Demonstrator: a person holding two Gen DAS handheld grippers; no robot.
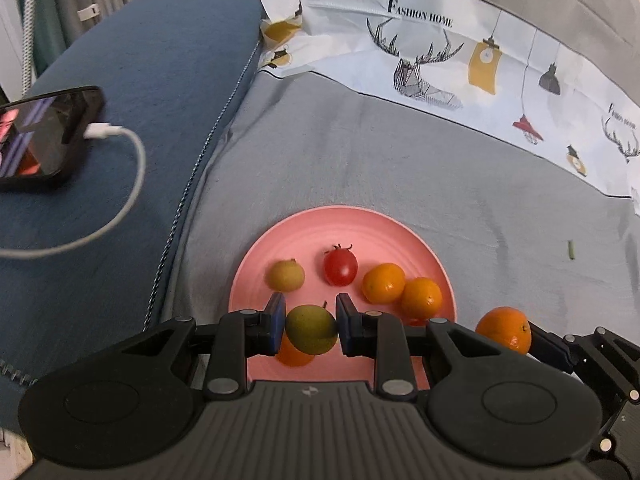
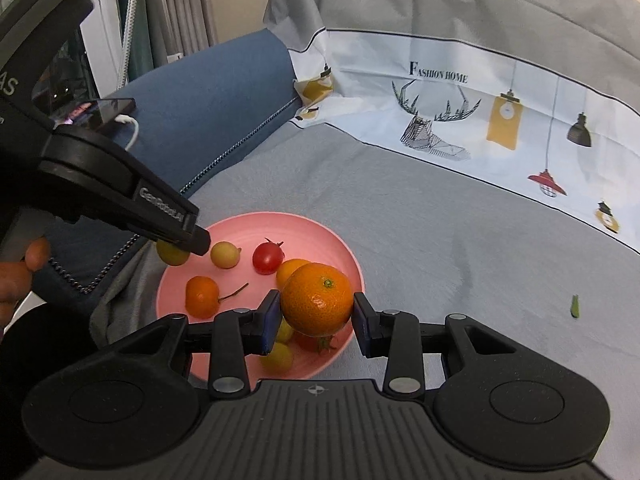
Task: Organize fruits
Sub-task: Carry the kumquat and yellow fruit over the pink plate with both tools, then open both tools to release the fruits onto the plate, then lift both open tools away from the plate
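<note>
Left wrist view: left gripper [image 1: 311, 326] clamped on a yellow-green fruit [image 1: 311, 329], blue pads pressed to both its sides, above the near part of the pink plate [image 1: 340, 220]. Beyond the jaws, on the plate: a yellowish fruit [image 1: 285, 275], a red tomato [image 1: 340, 266], two oranges [image 1: 383, 282]. Off to the right of the jaws, a mandarin [image 1: 505, 329].

Right wrist view: right gripper [image 2: 316, 316] closed on the mandarin [image 2: 316, 300], held between both pads above the plate's [image 2: 352, 260] right rim. Left of the jaws, left gripper [image 2: 178, 245] over the plate's far-left edge with the yellow-green fruit [image 2: 171, 254] in its tip. Below and beyond the jaws, more small fruits in the plate.
</note>
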